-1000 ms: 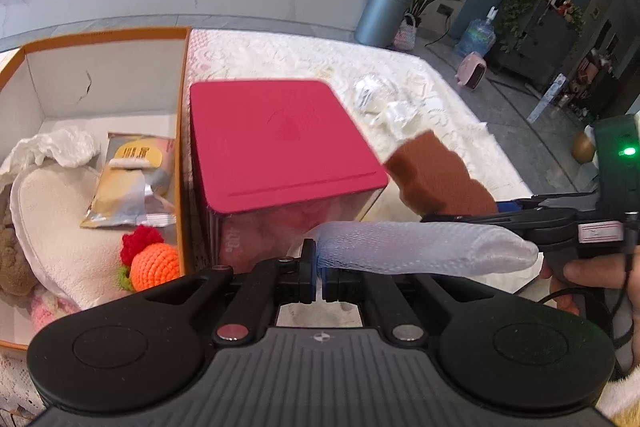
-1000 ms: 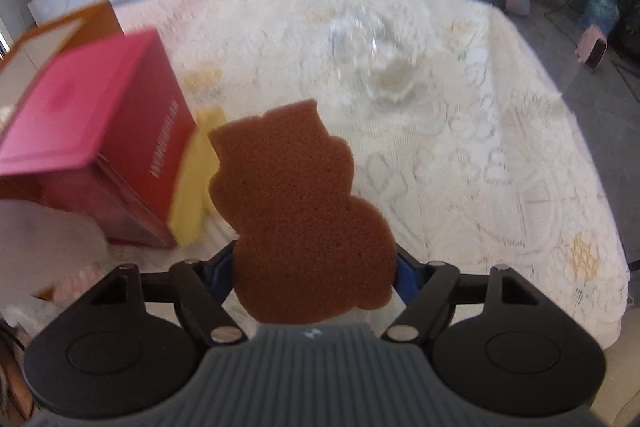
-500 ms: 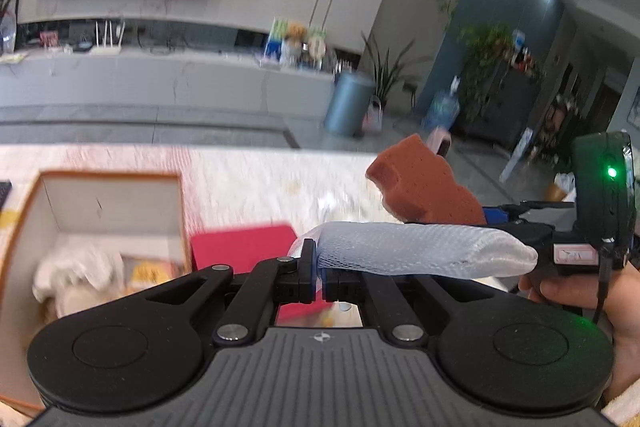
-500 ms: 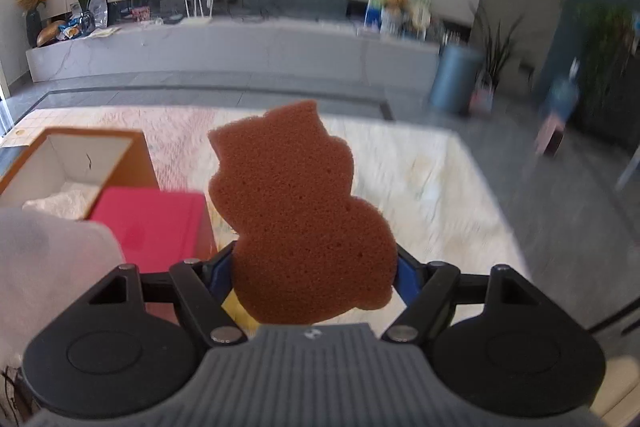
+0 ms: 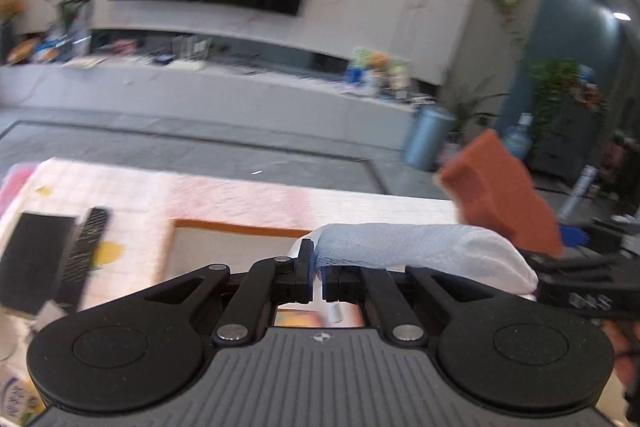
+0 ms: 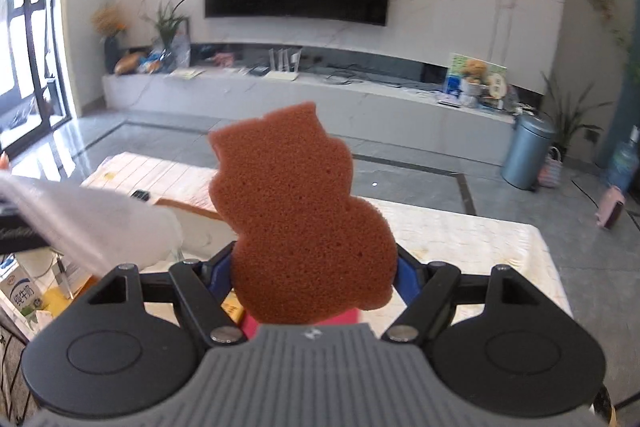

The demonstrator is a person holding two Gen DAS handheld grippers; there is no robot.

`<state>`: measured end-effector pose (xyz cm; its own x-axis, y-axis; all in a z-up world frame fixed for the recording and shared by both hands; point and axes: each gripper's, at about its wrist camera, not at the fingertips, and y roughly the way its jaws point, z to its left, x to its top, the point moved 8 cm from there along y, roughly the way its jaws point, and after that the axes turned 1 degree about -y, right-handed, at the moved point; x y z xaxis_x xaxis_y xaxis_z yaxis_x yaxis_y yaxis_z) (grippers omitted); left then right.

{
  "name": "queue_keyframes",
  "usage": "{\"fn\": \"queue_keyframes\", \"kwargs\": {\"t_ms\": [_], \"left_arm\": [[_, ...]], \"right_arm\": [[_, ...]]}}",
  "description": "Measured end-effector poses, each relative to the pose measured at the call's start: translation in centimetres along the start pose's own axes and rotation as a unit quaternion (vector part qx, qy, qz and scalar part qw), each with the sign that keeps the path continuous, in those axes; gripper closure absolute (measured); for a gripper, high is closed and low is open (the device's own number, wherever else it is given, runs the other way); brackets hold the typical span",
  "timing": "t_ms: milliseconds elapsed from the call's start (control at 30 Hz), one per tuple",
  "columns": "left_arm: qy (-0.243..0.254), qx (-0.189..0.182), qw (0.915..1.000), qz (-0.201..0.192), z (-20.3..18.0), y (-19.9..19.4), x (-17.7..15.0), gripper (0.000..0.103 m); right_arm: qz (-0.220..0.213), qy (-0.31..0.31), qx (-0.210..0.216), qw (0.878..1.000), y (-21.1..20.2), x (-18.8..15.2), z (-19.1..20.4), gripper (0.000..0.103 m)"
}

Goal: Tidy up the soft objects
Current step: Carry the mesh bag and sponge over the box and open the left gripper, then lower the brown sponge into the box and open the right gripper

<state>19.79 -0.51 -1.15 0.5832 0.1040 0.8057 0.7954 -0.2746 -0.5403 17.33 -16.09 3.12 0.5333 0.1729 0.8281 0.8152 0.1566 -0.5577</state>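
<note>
Left gripper (image 5: pixel 318 281) clamped on white mesh-wrapped roll (image 5: pixel 420 251); right gripper (image 6: pixel 314 277) pinching brown sponge (image 6: pixel 296 223). Both items held aloft over tabletop (image 6: pixel 460 231). Orange-rimmed box (image 5: pixel 232 239) below; neither item stowed yet.

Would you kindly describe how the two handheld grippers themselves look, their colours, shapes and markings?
Both match: the left gripper and right gripper have a ribbed grey housing with a small round emblem, two round black discs at the sides, black linkage bars with silver pivot pins, and blue finger pads. Seen from the left wrist view, the right gripper's black side carries a blurred light label.
</note>
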Motion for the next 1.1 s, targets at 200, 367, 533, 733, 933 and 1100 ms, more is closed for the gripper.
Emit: {"fn": "queue_keyframes", "kwargs": {"t_ms": [200, 367, 533, 733, 933, 1100], "left_arm": [[-0.049, 0.015, 0.9987, 0.008, 5.7, 4.2, -1.2, 0.1], [-0.041, 0.042, 0.9976, 0.036, 9.0, 7.0, -3.2, 0.101], [-0.076, 0.023, 0.9946, 0.067, 10.7, 8.7, -4.6, 0.101], [-0.086, 0.025, 0.9938, 0.066, 10.9, 9.6, -4.5, 0.096], [-0.086, 0.057, 0.9935, 0.047, 11.3, 9.7, -4.1, 0.036], [-0.108, 0.047, 0.9928, 0.02, 11.3, 7.7, -2.6, 0.026]], "right_arm": [[0.039, 0.025, 0.049, 0.998, 5.7, -0.2, 5.3, 0.027], [0.1, 0.013, 0.065, 0.993, 11.2, -2.5, 9.4, 0.028], [0.159, 0.041, 0.061, 0.985, 16.1, -5.3, 10.9, 0.028], [0.187, -0.031, 0.033, 0.981, 18.9, -6.3, 11.2, 0.028], [0.199, -0.112, 0.026, 0.973, 18.7, -6.5, 10.6, 0.028], [0.199, -0.124, 0.045, 0.971, 17.0, -5.7, 10.4, 0.028]]}}
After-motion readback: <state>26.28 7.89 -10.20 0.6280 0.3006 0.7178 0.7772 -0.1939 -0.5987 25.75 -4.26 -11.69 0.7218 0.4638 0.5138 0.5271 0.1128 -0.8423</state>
